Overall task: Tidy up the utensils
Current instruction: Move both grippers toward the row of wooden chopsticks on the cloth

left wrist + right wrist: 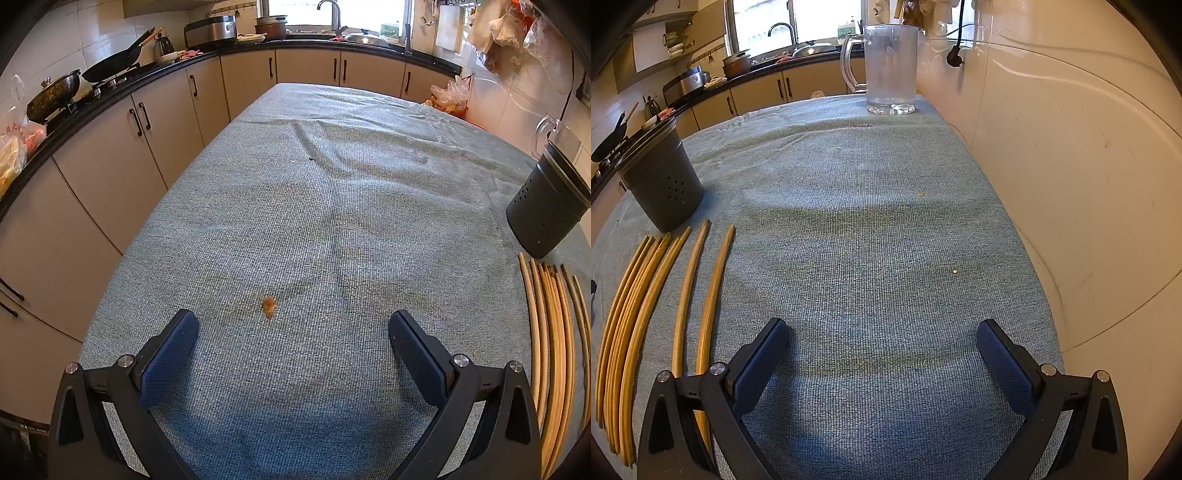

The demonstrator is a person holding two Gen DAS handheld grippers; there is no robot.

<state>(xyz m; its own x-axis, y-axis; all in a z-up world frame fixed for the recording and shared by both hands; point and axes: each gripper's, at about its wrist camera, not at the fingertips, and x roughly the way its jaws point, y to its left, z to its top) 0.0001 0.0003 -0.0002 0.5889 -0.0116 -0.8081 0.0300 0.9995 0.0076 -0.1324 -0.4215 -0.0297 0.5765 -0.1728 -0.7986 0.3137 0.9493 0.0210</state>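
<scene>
A ribbed grey-blue woven cloth (871, 229) covers the table. Slim, smooth bamboo chopsticks (642, 306) lie side by side at the left of the right-wrist frame, just below a dark grey perforated cylindrical holder (661, 177); a clear ribbed glass mug (891, 68) stands at top centre. The right gripper (882, 343), jaws spread wide and empty, sits right of the chopsticks. The left gripper (293, 332) is likewise wide and empty, with the chopsticks (554, 332) at its frame's right edge.

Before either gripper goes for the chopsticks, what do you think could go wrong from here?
1. The chopsticks lie packed side by side on the cloth, so a gripper may pinch several or scatter them.
2. The dark holder stands free at their far ends; a nudge might tip it.
3. Both the left gripper and the right gripper are open and empty, so alignment is still untested.
</scene>
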